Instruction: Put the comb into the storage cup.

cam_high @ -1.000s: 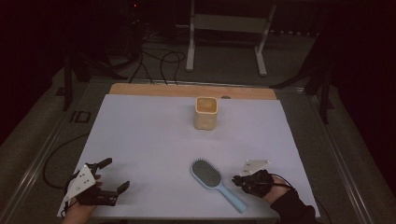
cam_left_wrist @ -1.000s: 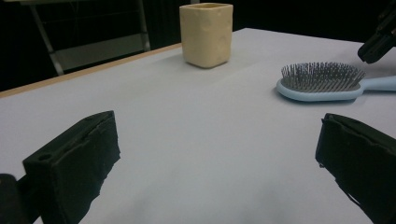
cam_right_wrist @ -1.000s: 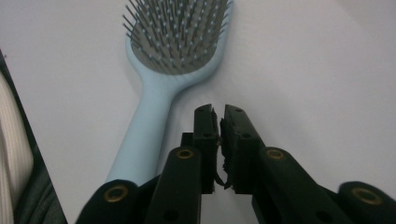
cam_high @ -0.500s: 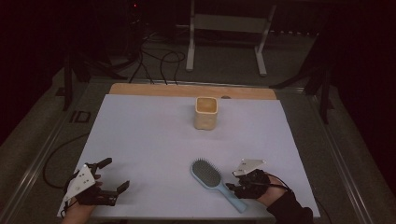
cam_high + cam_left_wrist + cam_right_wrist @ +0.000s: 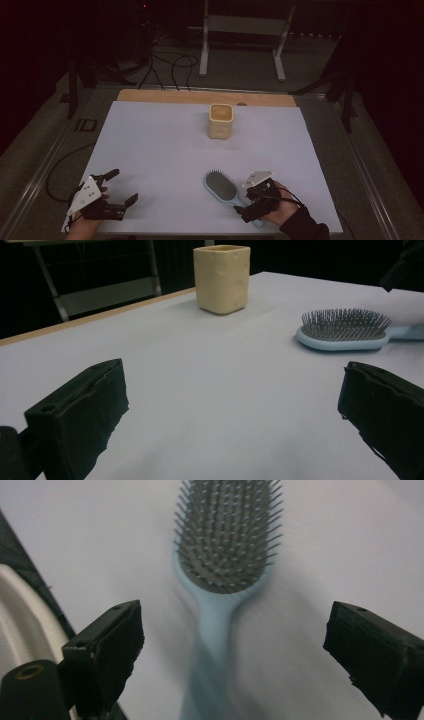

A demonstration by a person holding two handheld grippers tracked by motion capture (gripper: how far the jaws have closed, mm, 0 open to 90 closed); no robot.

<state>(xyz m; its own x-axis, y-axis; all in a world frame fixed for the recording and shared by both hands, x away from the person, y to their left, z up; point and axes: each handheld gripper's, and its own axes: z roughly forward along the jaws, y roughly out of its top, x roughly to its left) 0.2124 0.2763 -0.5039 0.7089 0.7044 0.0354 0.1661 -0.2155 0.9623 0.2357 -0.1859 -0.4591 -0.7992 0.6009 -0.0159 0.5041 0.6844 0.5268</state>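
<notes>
- Hairbrush (image 5: pixel 221 185) lies flat on the white table (image 5: pixel 165 150), bristles up, near the front edge, light blue handle pointing back toward the person's right hand.
- Right tool (image 5: pixel 248 207) sits over the handle end; its jaws have just been opening and now stand wide apart, handle (image 5: pixel 212 645) between them but neither pad pressing on it.
- Left tool (image 5: pixel 121 188) rests at the front left, well apart from the brush, jaws spread wide with nothing between them.
- Yellow cup (image 5: pixel 221 120) stands upright toward the back of the table, well apart from both tools.
</notes>
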